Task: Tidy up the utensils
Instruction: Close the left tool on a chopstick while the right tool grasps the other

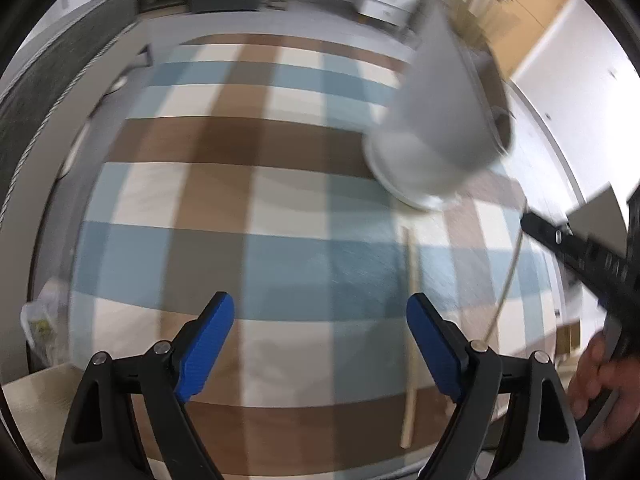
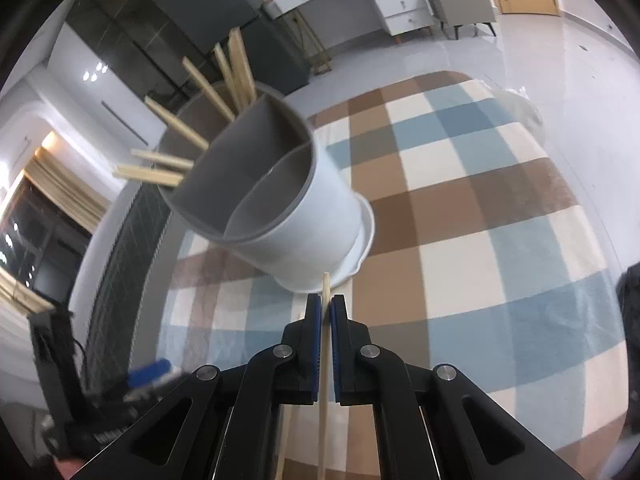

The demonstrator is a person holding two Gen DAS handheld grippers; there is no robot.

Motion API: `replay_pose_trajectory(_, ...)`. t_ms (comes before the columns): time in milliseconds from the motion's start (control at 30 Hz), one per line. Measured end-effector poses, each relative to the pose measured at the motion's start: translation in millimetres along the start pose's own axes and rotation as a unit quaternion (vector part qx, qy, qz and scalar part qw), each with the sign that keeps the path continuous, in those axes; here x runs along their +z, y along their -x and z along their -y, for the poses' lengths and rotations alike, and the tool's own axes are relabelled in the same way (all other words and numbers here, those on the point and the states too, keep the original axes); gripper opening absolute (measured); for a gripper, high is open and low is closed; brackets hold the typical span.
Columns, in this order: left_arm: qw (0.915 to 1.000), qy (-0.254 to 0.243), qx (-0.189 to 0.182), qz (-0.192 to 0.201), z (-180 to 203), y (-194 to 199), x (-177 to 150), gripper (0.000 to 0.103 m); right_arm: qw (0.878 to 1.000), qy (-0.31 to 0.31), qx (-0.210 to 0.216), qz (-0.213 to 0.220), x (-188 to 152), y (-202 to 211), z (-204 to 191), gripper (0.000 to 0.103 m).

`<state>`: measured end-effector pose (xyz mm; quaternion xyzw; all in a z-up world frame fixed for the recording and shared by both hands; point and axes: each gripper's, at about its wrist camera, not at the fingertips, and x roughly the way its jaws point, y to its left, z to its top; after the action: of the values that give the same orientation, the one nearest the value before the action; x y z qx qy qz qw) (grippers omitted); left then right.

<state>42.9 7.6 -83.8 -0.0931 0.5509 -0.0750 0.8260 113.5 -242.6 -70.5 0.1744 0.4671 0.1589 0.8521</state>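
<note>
A white cylindrical utensil holder (image 2: 296,216) with a grey divided inside stands on the checked tablecloth (image 2: 480,220). Several wooden chopsticks (image 2: 224,76) stick out of its far compartment. My right gripper (image 2: 325,312) is shut on one wooden chopstick (image 2: 325,360), just in front of the holder's base. A second chopstick (image 2: 289,432) lies on the cloth beneath it. In the left wrist view, my left gripper (image 1: 320,320) is open and empty above the cloth. The holder (image 1: 440,120) is blurred at the upper right. One chopstick (image 1: 410,340) lies on the cloth by the right finger; another (image 1: 506,280) is held up.
The right gripper's black body (image 1: 592,264) and the person's hand (image 1: 600,384) are at the right edge of the left wrist view. A crumpled plastic bag (image 1: 40,328) sits by the table's left edge. White drawers (image 2: 400,0) and a grey cabinet stand across the floor.
</note>
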Motion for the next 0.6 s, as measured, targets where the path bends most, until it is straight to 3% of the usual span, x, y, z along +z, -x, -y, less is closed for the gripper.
replay_pose_trajectory(267, 0.9985, -0.044, 0.003, -0.031, 38.7, -19.3, 2.7, 0.084, 0.999, -0.033, -0.003, 0.023, 3.6, 22.7, 25.1, 0.004)
replay_pose_trajectory(333, 0.9977, -0.055, 0.010, -0.038, 46.7, -28.1, 5.7, 0.075, 0.999, -0.039, -0.003, 0.031, 4.2, 28.5, 28.7, 0.004)
replay_pose_trajectory(600, 0.9946, -0.065, 0.040, -0.070, 72.4, -60.6, 17.9, 0.067, 0.996, -0.065, 0.006, 0.065, 8.6, 50.9, 42.8, 0.004)
